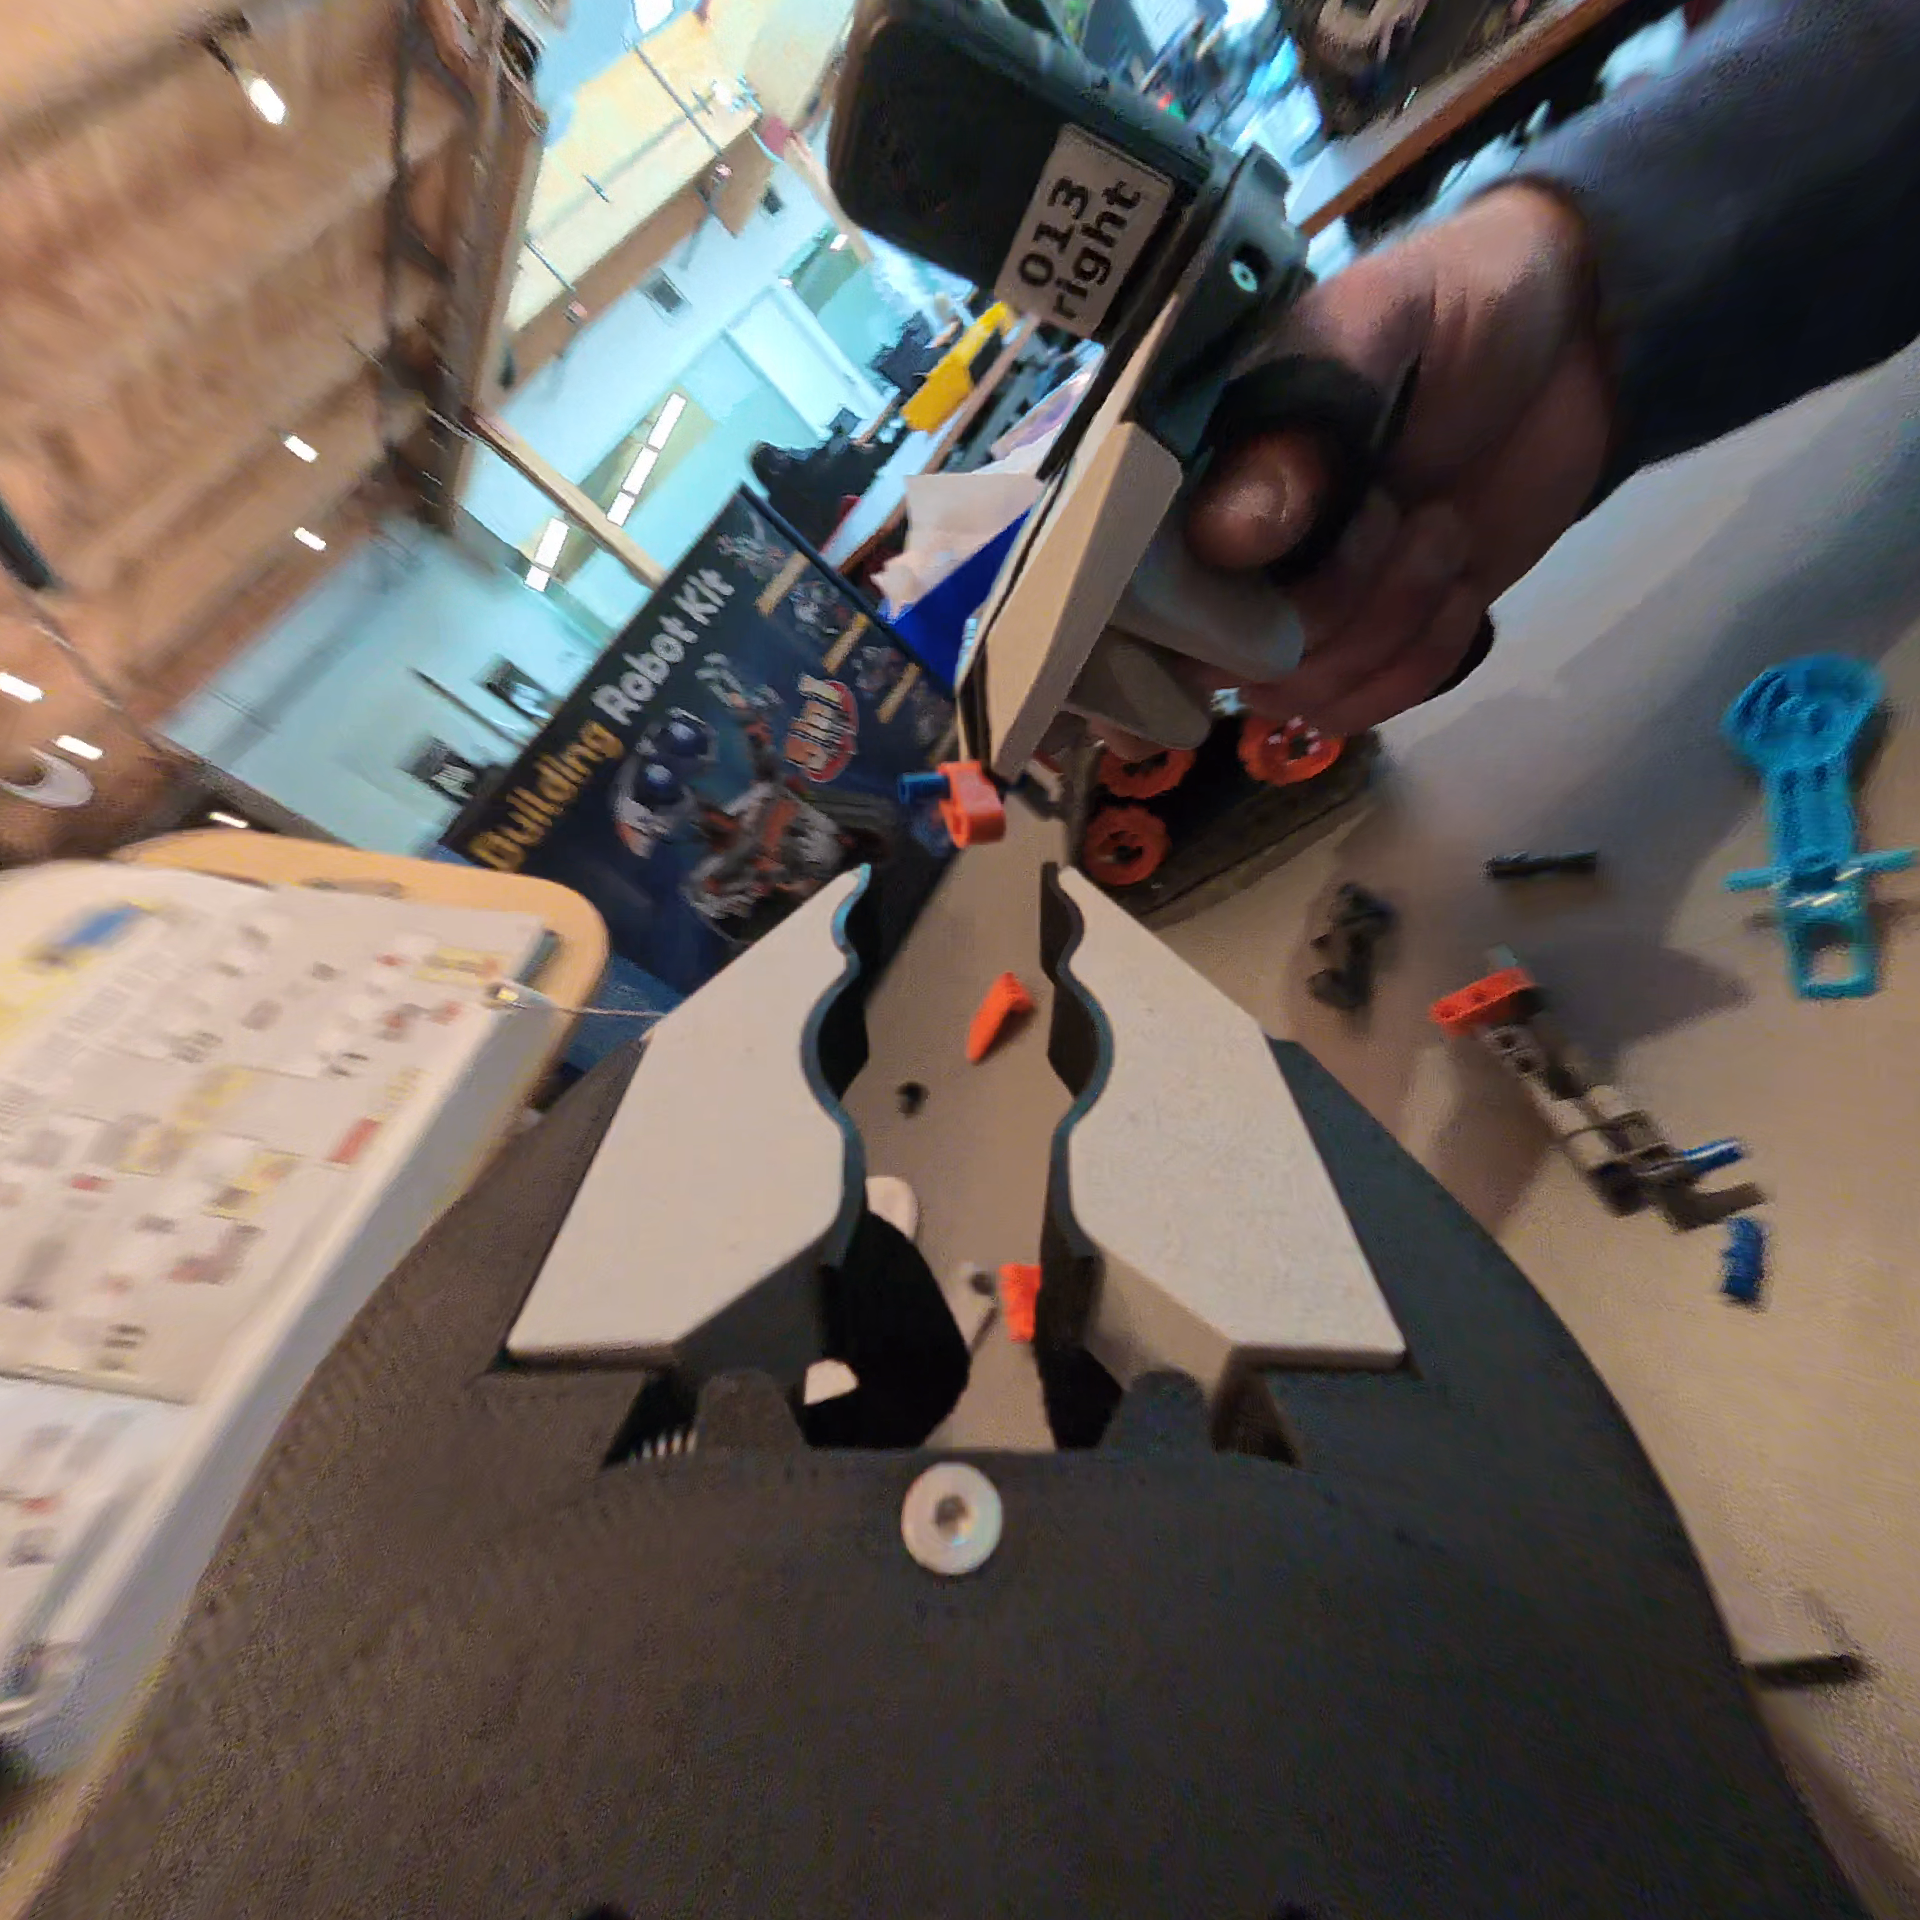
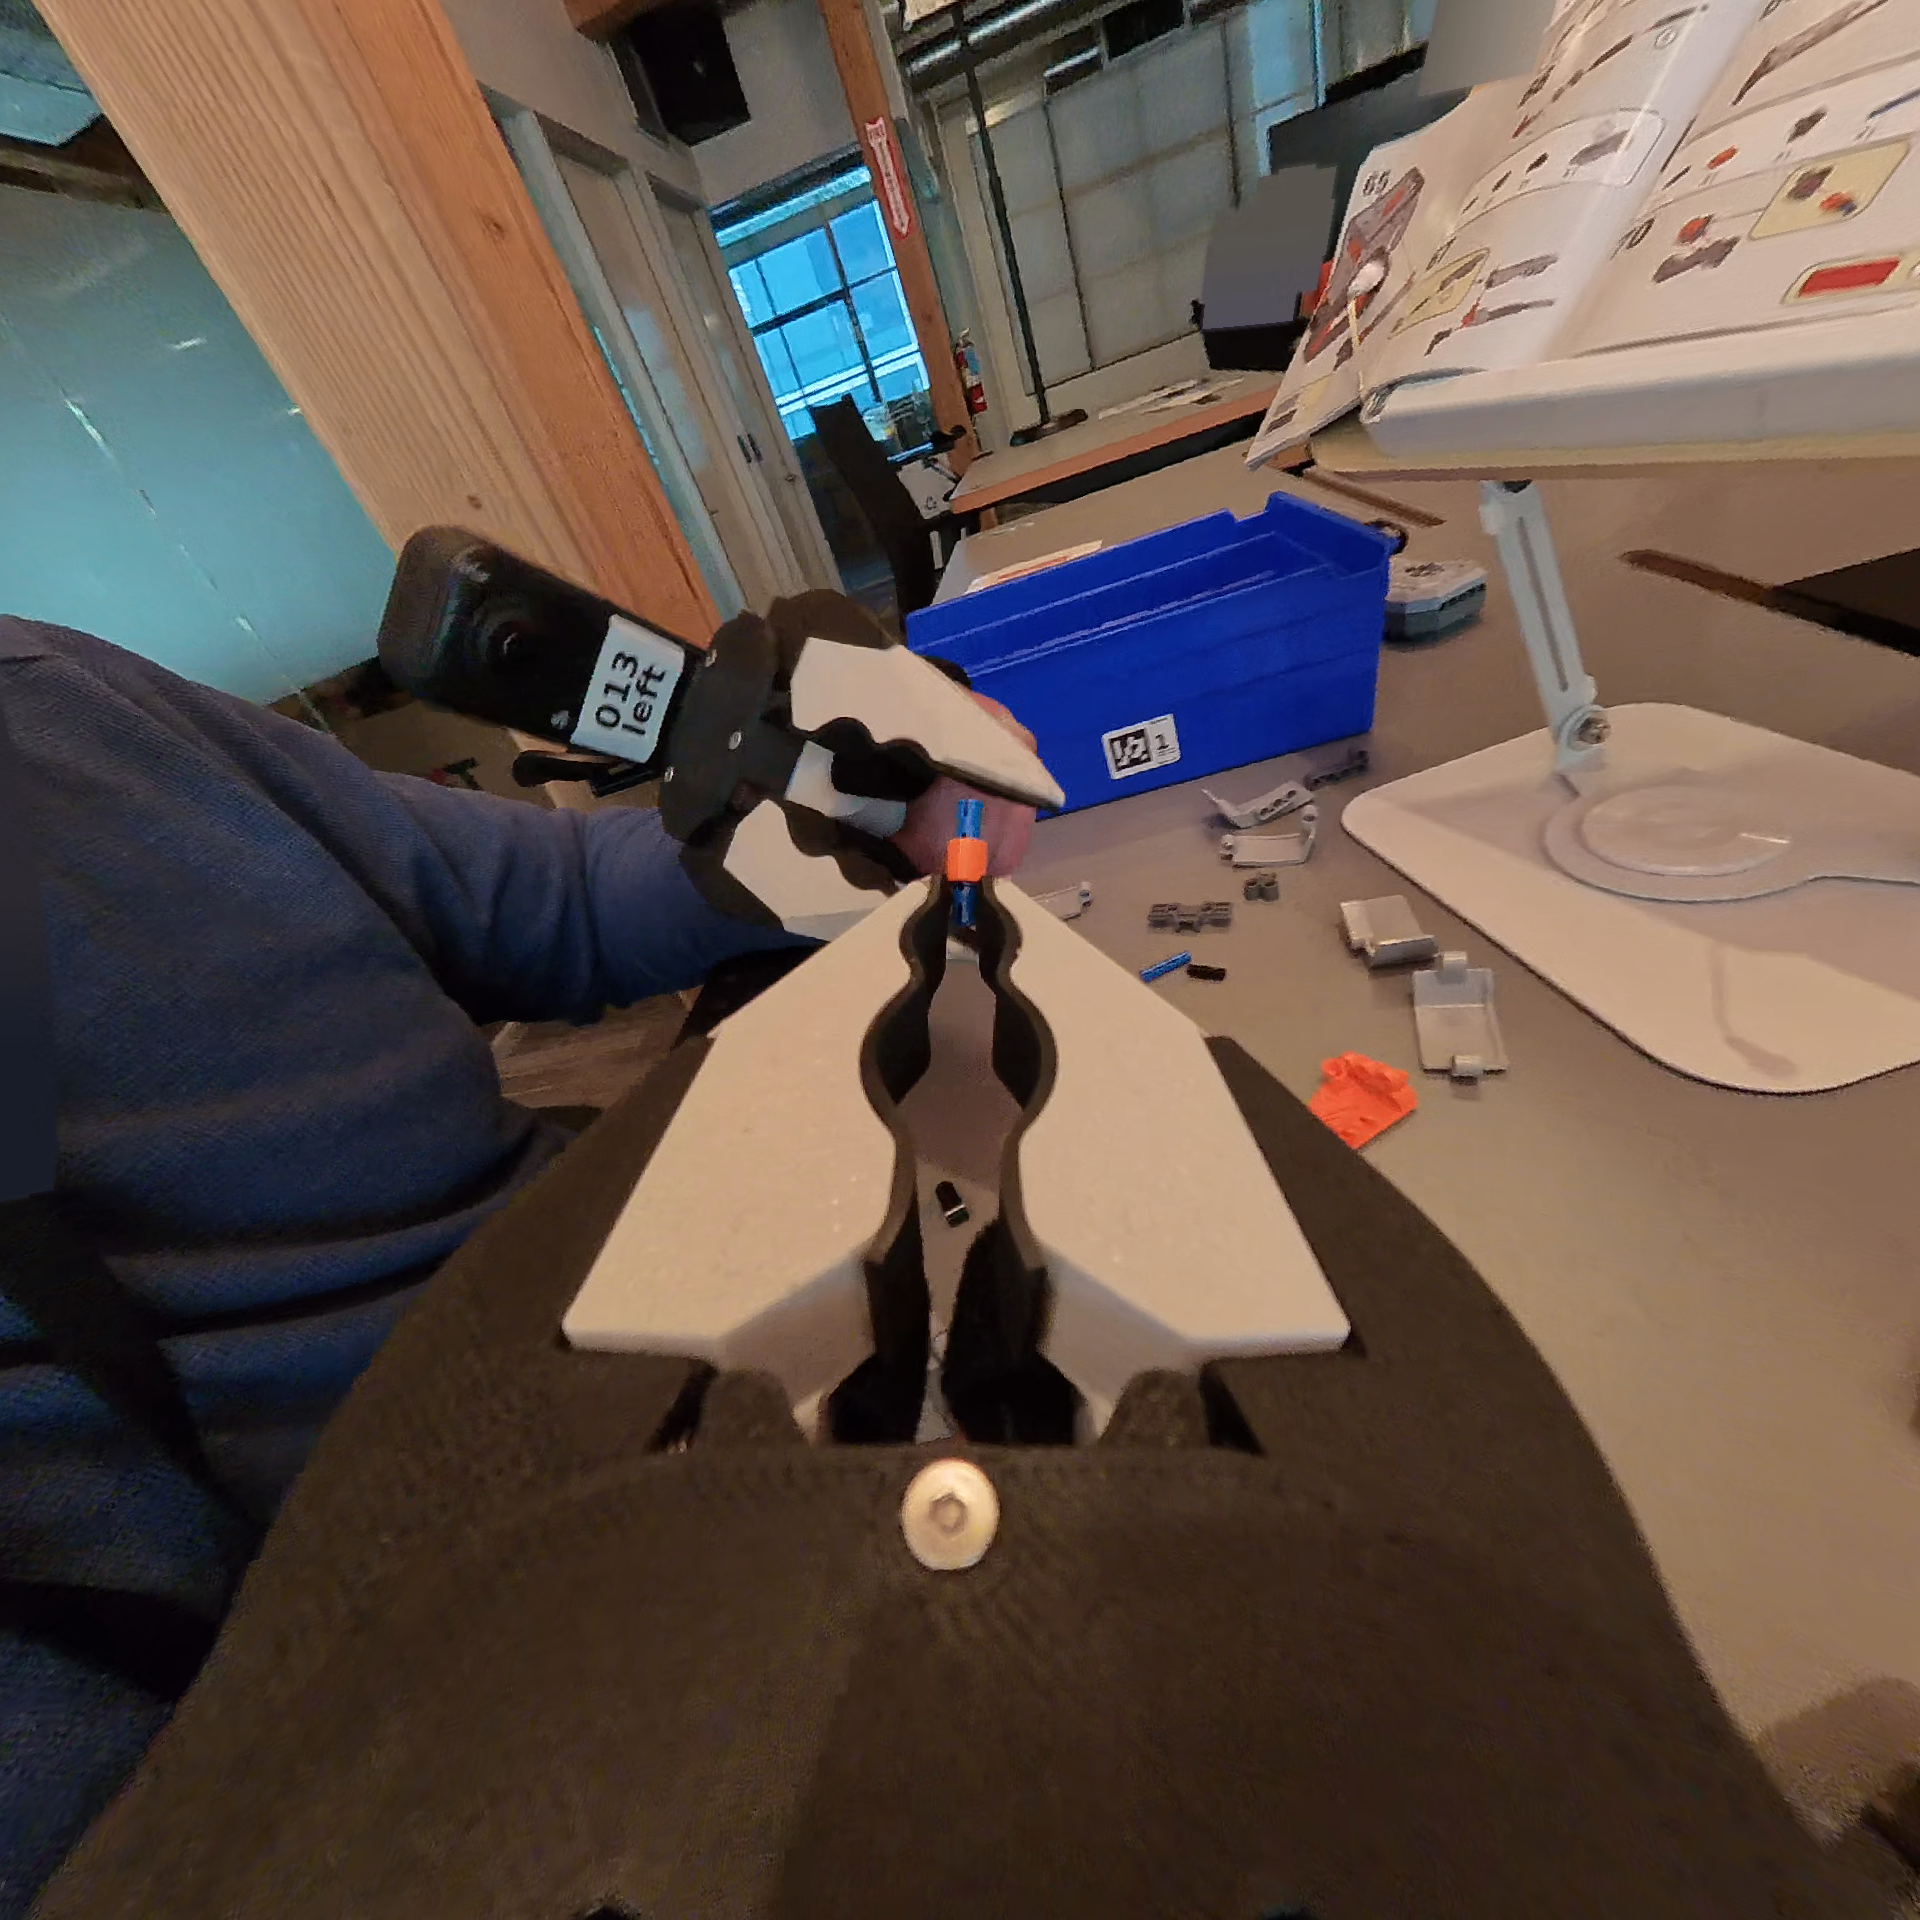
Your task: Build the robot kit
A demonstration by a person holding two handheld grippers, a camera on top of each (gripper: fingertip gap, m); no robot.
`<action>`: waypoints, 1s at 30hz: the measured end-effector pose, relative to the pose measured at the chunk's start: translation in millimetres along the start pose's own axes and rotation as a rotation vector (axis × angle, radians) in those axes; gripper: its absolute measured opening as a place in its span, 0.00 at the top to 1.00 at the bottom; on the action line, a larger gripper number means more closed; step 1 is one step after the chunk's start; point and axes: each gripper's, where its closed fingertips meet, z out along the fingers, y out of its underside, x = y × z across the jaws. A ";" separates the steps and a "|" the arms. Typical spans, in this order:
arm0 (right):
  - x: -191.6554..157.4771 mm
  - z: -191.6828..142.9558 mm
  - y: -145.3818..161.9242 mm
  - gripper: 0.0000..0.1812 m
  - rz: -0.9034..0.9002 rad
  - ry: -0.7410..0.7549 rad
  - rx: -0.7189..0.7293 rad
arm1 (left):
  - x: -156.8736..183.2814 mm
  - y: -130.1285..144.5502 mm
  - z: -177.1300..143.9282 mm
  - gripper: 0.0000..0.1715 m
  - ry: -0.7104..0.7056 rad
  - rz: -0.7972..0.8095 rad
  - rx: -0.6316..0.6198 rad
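Indoors, a grey table [image 2: 1558,1299] carries scattered grey parts, a blue bin [image 2: 1164,665] upper centre and an open manual [image 2: 1662,208] upper right. Right gripper [image 2: 961,899] pinches a blue pin with orange collar [image 2: 964,862], upright, at frame centre. Left gripper [image 1: 956,894] gapes, holding nothing.

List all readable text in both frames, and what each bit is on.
Not quoting any writing; the bearers:
White label, left gripper body: legible.
White label, right gripper body: legible.
Dark box: legible lettering.
Blue bin sticker: code mark, digit.
Booklet: too small.
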 end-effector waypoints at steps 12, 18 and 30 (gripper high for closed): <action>-9.1 8.3 17.9 0.99 0.173 -0.113 -0.065 | 13.6 -1.4 -0.3 0.83 -0.140 0.616 -0.067; -5.3 8.5 24.1 0.99 0.171 -0.085 -0.096 | 14.1 3.2 -0.2 0.91 -0.124 0.592 -0.100; 7.2 4.8 25.9 0.99 -0.490 0.266 -0.288 | 16.7 16.5 7.5 0.90 0.025 0.182 -0.168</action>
